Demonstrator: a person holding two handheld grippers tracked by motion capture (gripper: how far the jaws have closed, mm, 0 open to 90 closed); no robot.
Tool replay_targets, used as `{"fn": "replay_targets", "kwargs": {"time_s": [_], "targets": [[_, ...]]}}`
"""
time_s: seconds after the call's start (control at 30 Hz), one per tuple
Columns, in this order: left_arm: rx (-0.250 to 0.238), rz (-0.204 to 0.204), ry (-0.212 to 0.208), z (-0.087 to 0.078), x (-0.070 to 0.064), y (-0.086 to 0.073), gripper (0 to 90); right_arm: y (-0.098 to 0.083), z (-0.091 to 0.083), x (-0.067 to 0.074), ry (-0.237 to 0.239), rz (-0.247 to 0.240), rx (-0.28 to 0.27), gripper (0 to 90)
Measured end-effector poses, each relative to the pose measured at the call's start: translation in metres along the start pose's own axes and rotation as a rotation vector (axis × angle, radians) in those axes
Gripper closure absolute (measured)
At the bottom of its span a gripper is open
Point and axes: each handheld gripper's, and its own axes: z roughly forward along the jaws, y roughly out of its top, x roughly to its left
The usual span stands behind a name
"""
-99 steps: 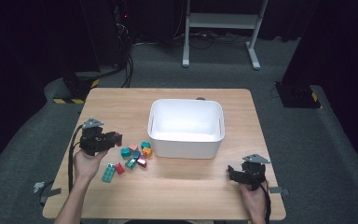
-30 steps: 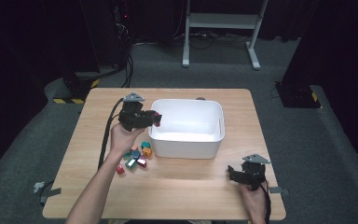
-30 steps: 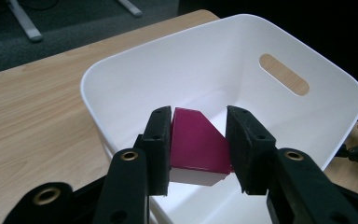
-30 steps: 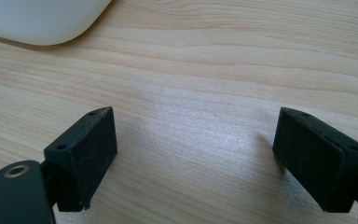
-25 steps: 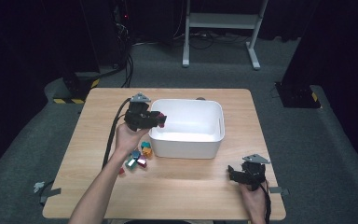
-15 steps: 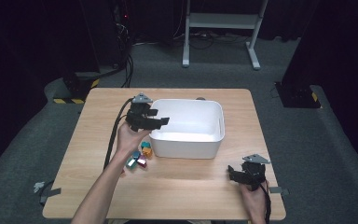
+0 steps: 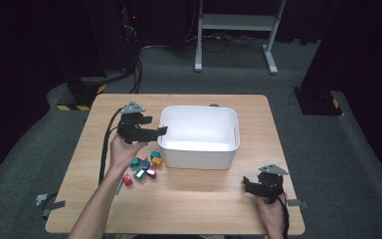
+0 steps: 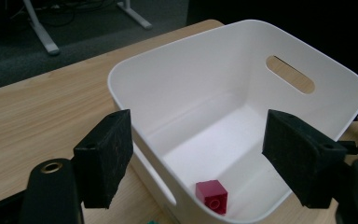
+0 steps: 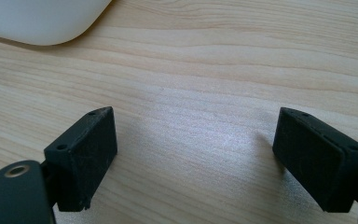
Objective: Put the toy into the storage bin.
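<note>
The left tongs [image 7: 160, 130], whose jaws have just been opening, hang released over the white bin's [image 8: 168, 60] left rim, the red block [image 8: 211, 195] lying inside at lower centre, while the right tongs [image 9: 193, 158] gape empty above the surface [image 9: 205, 70].

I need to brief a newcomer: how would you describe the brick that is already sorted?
Find the white bin in the middle of the wooden table. On its floor near one wall lies a single dark red brick. It is alone in there, unlike the loose coloured bricks heaped outside.
</note>
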Motion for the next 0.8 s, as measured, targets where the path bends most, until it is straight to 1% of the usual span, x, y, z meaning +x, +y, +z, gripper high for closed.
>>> {"fn": "replay_targets", "kwargs": {"time_s": [0.1,0.13,0.23,0.27,0.43,0.47,0.5,0.57,0.6,0.7,0.73,0.8], "targets": [[-0.009,-0.013,0.024,-0.014,0.007,-0.008,24.0,0.0,0.0,0.0,0.0,0.0,0.0,13.3],[-0.009,-0.013,0.024,-0.014,0.007,-0.008,24.0,0.0,0.0,0.0,0.0,0.0,0.0,13.3],[-0.004,-0.017,0.048,-0.024,0.011,-0.015,23.9,0.0,0.0,0.0,0.0,0.0,0.0,13.3],[-0.003,-0.02,0.063,-0.028,0.013,-0.018,23.9,0.0,0.0,0.0,0.0,0.0,0.0,13.3],[-0.023,-0.026,0.089,-0.041,0.018,-0.029,24.2,0.0,0.0,0.0,0.0,0.0,0.0,13.3],[-0.023,-0.026,0.089,-0.041,0.018,-0.029,24.4,0.0,0.0,0.0,0.0,0.0,0.0,13.3],[-0.025,-0.028,0.092,-0.044,0.018,-0.033,24.4,0.0,0.0,0.0,0.0,0.0,0.0,13.3],[-0.012,-0.021,0.107,-0.046,0.02,-0.038,24.9,0.0,0.0,0.0,0.0,0.0,0.0,13.3],[-0.012,-0.021,0.107,-0.046,0.02,-0.038,25.0,0.0,0.0,0.0,0.0,0.0,0.0,13.3],[-0.004,-0.032,0.116,-0.049,0.023,-0.048,25.0,0.0,0.0,0.0,0.0,0.0,0.0,13.3],[-0.004,-0.032,0.116,-0.049,0.023,-0.048,25.0,0.0,0.0,0.0,0.0,0.0,0.0,13.3],[-0.009,-0.041,0.12,-0.051,0.024,-0.053,25.0,0.0,0.0,0.0,0.0,0.0,0.0,13.3]]}}
